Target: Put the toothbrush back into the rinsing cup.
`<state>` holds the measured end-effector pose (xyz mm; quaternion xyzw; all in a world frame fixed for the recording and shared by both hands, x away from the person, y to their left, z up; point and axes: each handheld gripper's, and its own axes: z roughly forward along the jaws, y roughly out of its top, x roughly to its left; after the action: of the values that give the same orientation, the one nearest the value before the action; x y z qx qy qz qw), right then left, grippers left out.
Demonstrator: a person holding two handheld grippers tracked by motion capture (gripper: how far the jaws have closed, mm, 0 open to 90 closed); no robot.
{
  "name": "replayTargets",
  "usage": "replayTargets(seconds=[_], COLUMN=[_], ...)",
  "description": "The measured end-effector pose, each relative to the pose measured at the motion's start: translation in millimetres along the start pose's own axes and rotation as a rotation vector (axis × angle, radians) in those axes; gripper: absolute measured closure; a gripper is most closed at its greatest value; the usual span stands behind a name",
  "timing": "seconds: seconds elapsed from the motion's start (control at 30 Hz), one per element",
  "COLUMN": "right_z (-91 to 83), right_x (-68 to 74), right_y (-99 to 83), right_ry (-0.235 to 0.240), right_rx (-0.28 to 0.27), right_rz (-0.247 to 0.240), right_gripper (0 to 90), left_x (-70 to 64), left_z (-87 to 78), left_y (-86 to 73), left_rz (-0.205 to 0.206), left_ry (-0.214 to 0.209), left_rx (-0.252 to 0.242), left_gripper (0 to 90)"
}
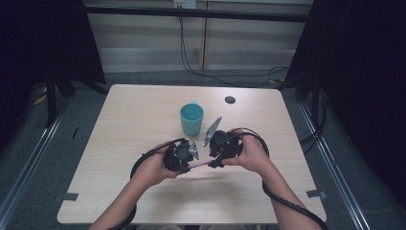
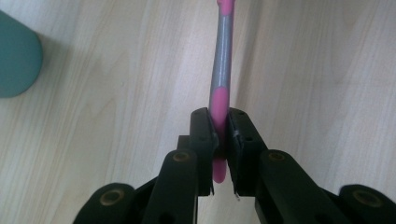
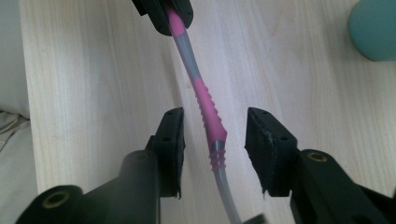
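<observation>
A pink and grey toothbrush is held just above the table between my two grippers. My left gripper is shut on one pink end of the toothbrush, which runs away from its jaws. My right gripper is open, its jaws standing on either side of the ribbed pink grip of the toothbrush without touching it. At the top of the right gripper view, the left gripper clamps the far end. In the high view the left gripper and right gripper face each other.
A teal cup stands upright on the wooden table just behind the grippers; it also appears as the cup and the cup. A dark round hole sits near the far edge. Cables trail from both hands.
</observation>
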<state>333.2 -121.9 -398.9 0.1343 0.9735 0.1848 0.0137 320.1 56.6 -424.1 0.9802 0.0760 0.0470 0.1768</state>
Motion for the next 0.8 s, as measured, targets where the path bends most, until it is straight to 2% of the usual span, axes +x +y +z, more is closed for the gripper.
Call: replayTargets(seconds=[0.1, 0.27, 0.37, 0.5, 0.6, 0.8], right_z=[-2.8, -8.0, -12.9, -19.7, -22.0, -26.0], right_x=[-1.6, -4.1, -6.1, -9.6, -11.1, -18.2], right_y=[-1.9, -5.3, -7.8, -13.1, -15.2, -25.9], right_ry=[-0.004, -0.011, -0.031, -0.041, -0.047, -0.074], right_rx=[-0.021, -0.043, -0.052, -0.082, -0.092, -0.14], right_rz=[0.018, 0.042, 0.061, 0.107, 0.124, 0.189], right_gripper=[50.0, 44.2, 41.3, 37.0, 33.9, 21.2], left_x=[2.3, 5.5, 7.8, 8.9, 10.7, 11.6], left_z=[-3.4, -7.5, -8.5, -9.3, -9.5, -9.6], left_y=[-3.2, -8.9, -12.1, -14.7, -16.7, -21.0], left_rz=[-0.012, -0.036, -0.053, -0.063, -0.074, -0.092], left_ry=[0.005, 0.016, 0.02, 0.023, 0.028, 0.021], left_rx=[-0.004, 0.001, 0.002, 0.004, 0.001, 0.003], left_gripper=[81.8, 81.8, 81.8, 81.8, 81.8, 81.8])
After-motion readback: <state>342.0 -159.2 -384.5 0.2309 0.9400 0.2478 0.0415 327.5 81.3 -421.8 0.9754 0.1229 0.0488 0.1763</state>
